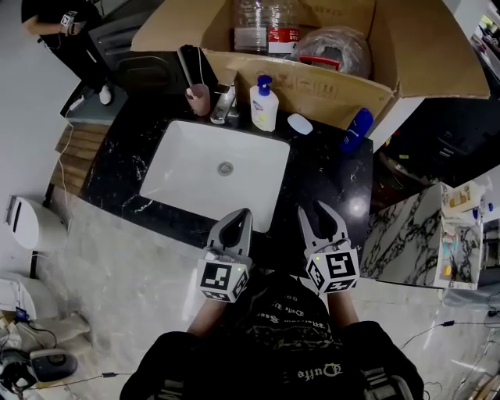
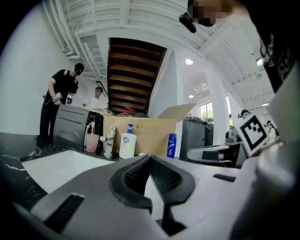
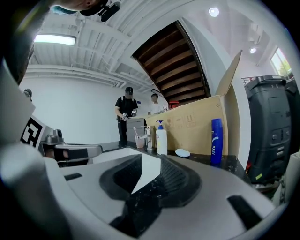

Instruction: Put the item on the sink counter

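Black lettered shirt (image 1: 289, 351), grey hand-held grippers (image 1: 244, 212) (image 1: 311, 208), marker cubes (image 1: 223, 280)

Glossy black marble counter (image 1: 322, 178), matt cardboard box (image 1: 312, 90)

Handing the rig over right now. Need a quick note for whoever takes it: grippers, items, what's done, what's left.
The left gripper is shut and empty; the right gripper is open and empty. Both hover at the front edge of the counter.
Behind the sink are a pink cup, pump bottle, white dish and blue bottle.
The cardboard box holds a clear bottle and a bagged item.
Left: probably move those out next.
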Action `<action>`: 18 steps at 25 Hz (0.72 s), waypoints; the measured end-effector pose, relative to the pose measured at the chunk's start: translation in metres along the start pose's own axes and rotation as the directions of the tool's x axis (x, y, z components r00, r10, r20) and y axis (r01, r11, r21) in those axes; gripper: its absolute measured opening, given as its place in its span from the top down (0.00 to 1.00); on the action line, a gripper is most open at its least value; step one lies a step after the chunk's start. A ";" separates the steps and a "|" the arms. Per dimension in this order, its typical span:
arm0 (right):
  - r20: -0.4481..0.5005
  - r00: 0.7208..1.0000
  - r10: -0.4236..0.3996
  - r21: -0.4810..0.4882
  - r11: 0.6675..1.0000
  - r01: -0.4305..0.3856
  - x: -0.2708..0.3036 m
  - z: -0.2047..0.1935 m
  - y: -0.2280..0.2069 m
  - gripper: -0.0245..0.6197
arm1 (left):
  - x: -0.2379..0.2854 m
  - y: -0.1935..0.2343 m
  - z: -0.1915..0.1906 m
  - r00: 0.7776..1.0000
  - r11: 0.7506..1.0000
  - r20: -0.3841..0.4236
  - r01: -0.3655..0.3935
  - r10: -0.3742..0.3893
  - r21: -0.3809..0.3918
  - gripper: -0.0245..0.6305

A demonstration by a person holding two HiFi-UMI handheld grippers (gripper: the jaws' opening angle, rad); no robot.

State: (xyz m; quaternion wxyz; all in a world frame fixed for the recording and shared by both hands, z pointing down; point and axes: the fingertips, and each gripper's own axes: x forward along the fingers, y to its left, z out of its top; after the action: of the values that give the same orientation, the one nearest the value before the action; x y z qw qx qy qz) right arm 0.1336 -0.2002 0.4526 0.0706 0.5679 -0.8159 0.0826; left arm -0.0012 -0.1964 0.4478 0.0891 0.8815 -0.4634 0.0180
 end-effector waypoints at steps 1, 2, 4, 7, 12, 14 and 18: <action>0.003 1.000 0.008 0.009 1.000 -0.008 0.000 0.000 0.002 0.80 | 0.000 0.000 0.000 1.000 1.000 0.001 0.002 -0.002 -0.001 0.95; 0.008 1.000 0.020 0.025 0.999 -0.020 0.001 0.000 0.005 0.83 | 0.001 0.000 0.000 1.000 1.000 0.002 0.004 -0.004 -0.003 0.95; 0.013 0.999 0.036 0.057 0.998 -0.037 0.002 0.000 0.009 0.88 | 0.002 0.000 0.000 1.000 1.000 0.003 0.008 -0.008 -0.004 0.95; -0.001 1.000 0.026 0.044 0.999 -0.026 0.003 -0.003 0.011 0.96 | 0.003 -0.002 0.001 1.000 1.000 0.007 0.018 -0.018 -0.004 0.95; 0.022 0.999 0.024 0.022 0.999 -0.024 0.005 0.005 0.012 0.96 | 0.004 -0.003 0.004 0.999 0.999 0.010 0.032 -0.032 -0.002 0.95; 0.016 1.000 0.016 0.004 1.000 -0.016 0.007 0.006 0.012 0.96 | 0.004 -0.002 0.004 0.999 0.999 0.008 0.033 -0.033 -0.002 0.95; -0.010 1.000 0.006 -0.024 1.000 -0.006 0.010 0.003 0.012 0.96 | 0.003 0.002 0.003 1.000 1.000 0.006 0.026 -0.026 -0.006 0.95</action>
State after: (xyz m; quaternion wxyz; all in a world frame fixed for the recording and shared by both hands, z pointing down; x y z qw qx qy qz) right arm 0.1188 -0.2060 0.4516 0.0811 0.5643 -0.8181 0.0757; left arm -0.0008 -0.2005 0.4453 0.0906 0.8871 -0.4525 0.0126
